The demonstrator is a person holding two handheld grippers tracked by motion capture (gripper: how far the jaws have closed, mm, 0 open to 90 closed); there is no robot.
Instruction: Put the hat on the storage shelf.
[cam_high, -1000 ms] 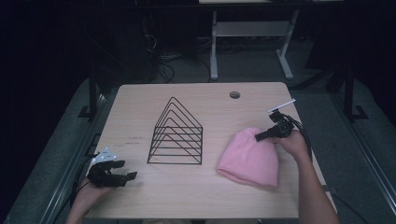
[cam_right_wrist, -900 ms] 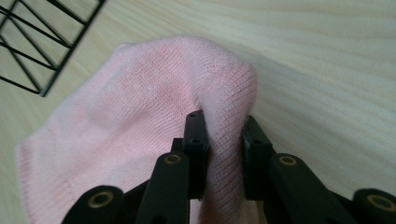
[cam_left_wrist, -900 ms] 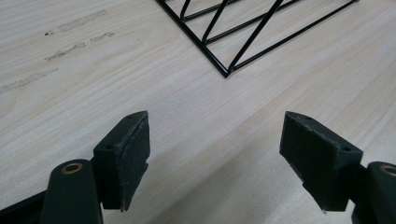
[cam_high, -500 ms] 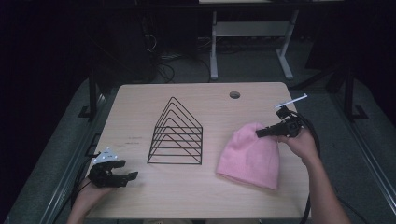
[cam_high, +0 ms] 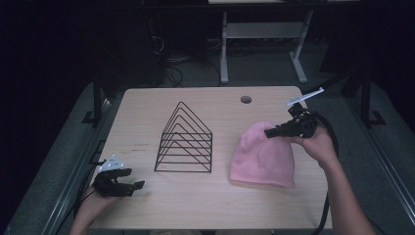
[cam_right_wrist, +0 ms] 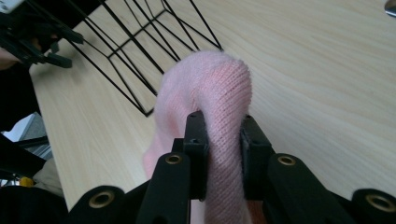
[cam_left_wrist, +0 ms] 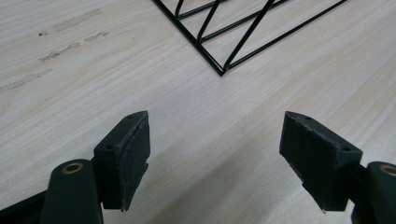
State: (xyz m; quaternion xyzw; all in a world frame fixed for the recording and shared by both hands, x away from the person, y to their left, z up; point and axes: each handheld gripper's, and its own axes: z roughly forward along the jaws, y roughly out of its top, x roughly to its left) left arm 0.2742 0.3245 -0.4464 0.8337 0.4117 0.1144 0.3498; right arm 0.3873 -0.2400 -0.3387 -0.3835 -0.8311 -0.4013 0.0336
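Observation:
A pink knit beanie (cam_high: pixel 262 156) lies on the right half of the wooden table (cam_high: pixel 147 112), its top end lifted. My right gripper (cam_high: pixel 269 132) is shut on that top end, and in the right gripper view the pink beanie (cam_right_wrist: pixel 205 93) bulges up between the two black pads (cam_right_wrist: pixel 196 149). A black wire rack (cam_high: pixel 185 141) of nested triangles stands at the table's middle. My left gripper (cam_high: pixel 137 185) rests open near the front left corner, its pads (cam_left_wrist: pixel 126 154) wide apart over bare wood, with a corner of the wire rack (cam_left_wrist: pixel 224 46) just ahead.
A round cable hole (cam_high: pixel 246 100) sits near the table's far edge. Behind the table stands a white desk frame (cam_high: pixel 264 34) among floor cables. A black cable (cam_high: pixel 328 196) trails from the right gripper along the person's forearm.
My right gripper has moved right and up, pulling the beanie's top end with it. The left gripper has stayed put.

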